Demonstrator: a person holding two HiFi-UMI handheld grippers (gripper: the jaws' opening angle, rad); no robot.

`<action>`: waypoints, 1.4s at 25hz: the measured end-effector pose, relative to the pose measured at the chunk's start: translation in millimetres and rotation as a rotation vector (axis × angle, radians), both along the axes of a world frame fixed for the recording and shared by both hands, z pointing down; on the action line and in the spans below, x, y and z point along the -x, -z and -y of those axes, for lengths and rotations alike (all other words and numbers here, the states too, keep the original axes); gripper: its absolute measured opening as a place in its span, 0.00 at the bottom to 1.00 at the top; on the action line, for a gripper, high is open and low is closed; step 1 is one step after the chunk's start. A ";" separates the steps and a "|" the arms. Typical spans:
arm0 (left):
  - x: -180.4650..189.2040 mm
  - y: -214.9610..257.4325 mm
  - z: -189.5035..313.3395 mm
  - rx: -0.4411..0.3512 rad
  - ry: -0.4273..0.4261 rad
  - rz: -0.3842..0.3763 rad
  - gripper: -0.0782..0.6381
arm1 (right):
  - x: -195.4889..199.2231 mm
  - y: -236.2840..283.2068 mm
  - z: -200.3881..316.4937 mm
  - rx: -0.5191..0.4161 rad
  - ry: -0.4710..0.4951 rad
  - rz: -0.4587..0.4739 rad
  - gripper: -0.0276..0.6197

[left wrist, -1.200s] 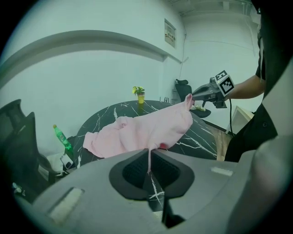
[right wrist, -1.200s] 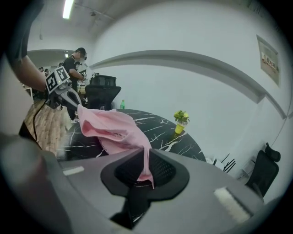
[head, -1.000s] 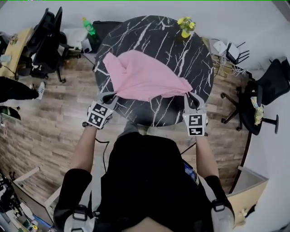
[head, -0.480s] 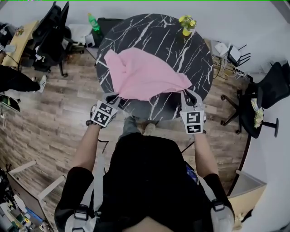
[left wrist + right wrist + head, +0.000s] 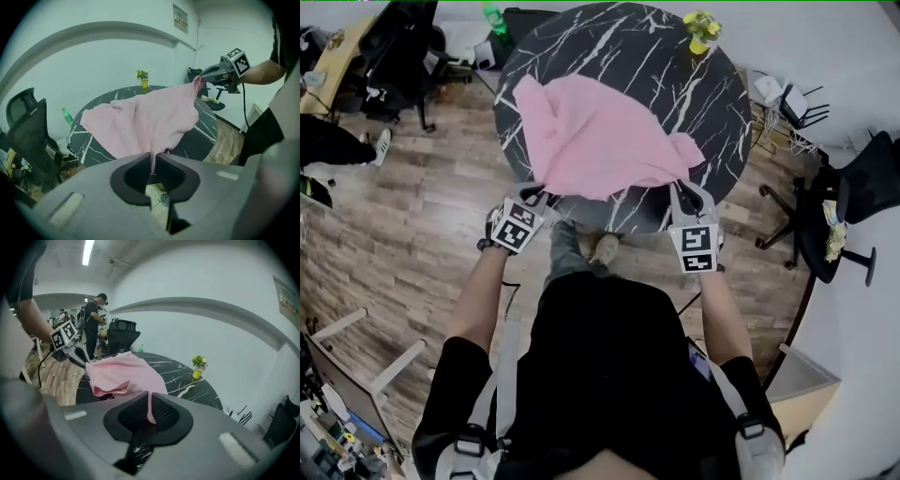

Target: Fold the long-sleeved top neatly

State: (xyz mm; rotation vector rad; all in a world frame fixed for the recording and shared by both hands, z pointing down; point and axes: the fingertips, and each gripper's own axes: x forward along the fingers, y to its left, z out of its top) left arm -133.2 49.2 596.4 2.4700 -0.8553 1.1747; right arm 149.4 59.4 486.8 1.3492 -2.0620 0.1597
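The pink long-sleeved top (image 5: 600, 141) lies spread over the round black marble table (image 5: 675, 84). Its near edge is stretched between my two grippers at the table's near rim. My left gripper (image 5: 540, 195) is shut on the left corner of that edge. Its jaws have just eased a little, and a thin fold of fabric (image 5: 152, 159) is still pinched between them. My right gripper (image 5: 684, 187) is shut on the right corner, with the cloth (image 5: 150, 411) hanging between its pads. The far part of the top (image 5: 140, 117) rests bunched on the table.
A small yellow potted plant (image 5: 701, 30) stands at the table's far rim. A green bottle (image 5: 492, 14) and black office chairs (image 5: 398, 56) are on the wooden floor at the left, and more chairs (image 5: 862, 178) at the right. People (image 5: 96, 319) stand in the background.
Both grippers have come lower and nearer to me with the top's edge. The pink cloth has slid toward the table's near rim and lies flatter.
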 end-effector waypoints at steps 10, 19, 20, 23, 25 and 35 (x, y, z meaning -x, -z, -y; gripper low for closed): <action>4.3 -22.6 -3.6 0.030 0.007 -0.001 0.15 | -4.8 -61.9 -17.2 0.124 0.001 -0.006 0.08; 6.4 -30.4 -13.3 0.068 -0.028 0.038 0.28 | -0.3 -75.4 -20.3 0.162 -0.003 0.006 0.08; 5.4 -28.0 -13.8 0.065 -0.034 0.038 0.30 | -0.3 -76.2 -19.2 0.164 -0.003 0.006 0.08; 0.7 -17.9 -17.1 0.051 -0.046 0.040 0.38 | 0.8 -75.3 -16.2 0.166 0.000 0.007 0.08; -3.8 -7.6 -19.0 0.023 -0.059 0.042 0.38 | 3.2 -71.0 -14.5 0.160 0.003 0.014 0.08; -60.5 -5.2 -35.0 -0.006 -0.310 0.070 0.39 | 8.7 -62.5 -22.2 0.154 -0.008 0.017 0.08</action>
